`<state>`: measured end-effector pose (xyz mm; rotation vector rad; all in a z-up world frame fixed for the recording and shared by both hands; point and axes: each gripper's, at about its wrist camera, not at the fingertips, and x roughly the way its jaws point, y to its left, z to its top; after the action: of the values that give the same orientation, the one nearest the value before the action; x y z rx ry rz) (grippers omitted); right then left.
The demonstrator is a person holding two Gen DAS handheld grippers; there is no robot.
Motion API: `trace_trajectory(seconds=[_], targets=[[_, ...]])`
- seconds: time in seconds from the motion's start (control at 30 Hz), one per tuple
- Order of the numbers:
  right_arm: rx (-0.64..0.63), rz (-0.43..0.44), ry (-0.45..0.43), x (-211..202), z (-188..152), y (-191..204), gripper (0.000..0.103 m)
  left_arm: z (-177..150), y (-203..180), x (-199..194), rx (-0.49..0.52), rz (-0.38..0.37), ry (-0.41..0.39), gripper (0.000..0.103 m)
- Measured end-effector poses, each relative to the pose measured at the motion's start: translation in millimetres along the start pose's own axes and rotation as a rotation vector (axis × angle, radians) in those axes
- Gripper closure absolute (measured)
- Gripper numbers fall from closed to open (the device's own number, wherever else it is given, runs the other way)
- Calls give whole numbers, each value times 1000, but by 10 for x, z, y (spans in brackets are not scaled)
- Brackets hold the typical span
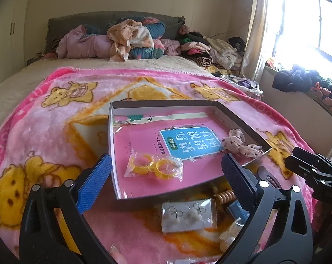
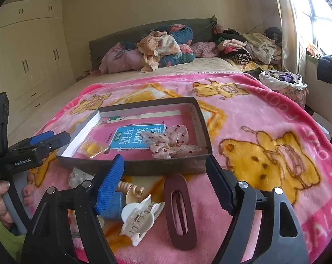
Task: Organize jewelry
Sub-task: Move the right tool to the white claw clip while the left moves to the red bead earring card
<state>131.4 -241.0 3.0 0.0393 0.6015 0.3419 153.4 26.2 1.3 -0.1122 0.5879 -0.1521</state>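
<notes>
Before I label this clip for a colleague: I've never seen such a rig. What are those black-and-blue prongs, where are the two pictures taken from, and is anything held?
They are two hand-held grippers, each with a camera looking along its fingers. One picture is from the left gripper, the other from the right gripper. Both are open and hold nothing. On the pink blanket sits a shallow box holding a bag of yellow rings and a fabric bow. Outside it lie a dark oval clip, a white claw clip and an earring card.
</notes>
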Motion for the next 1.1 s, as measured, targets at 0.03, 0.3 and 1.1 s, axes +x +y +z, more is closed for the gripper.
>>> trace_trajectory(seconds=[0.03, 0.3, 1.1], targets=[[-1, 1, -2, -18, -13, 11, 29, -11, -4, -27, 1, -3, -4, 12], [-16, 9, -1, -112, -103, 107, 29, -139, -50, -209, 20, -11, -12, 12], [-49, 20, 27, -243, -356, 318, 29, -508, -56, -451, 51, -19, 2, 12]])
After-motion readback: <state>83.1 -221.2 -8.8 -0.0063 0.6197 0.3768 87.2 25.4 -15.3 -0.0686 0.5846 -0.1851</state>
